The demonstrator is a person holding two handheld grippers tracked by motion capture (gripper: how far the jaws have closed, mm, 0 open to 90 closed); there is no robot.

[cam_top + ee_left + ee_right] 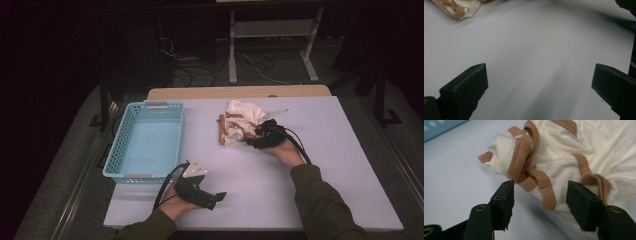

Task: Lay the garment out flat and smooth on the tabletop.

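Observation:
A crumpled cream garment with tan trim [240,117] lies on the white table [330,170] right of centre. My right gripper [254,139] sits at its near right edge, held by a hand in a dark green sleeve. In the right gripper view the garment [574,150] lies just ahead, and the right gripper [540,187] is open with a tan-trimmed fold between its jaws, the pads not pressing on it. My left gripper [219,197] rests near the front edge, open wide [540,72] over bare table, with a corner of the garment [461,7] far off.
A light blue plastic basket [120,145] with nothing in it stands at the left of the table. Behind the table, a metal frame and cables sit on a dark floor. A dark rail runs along each side of the table.

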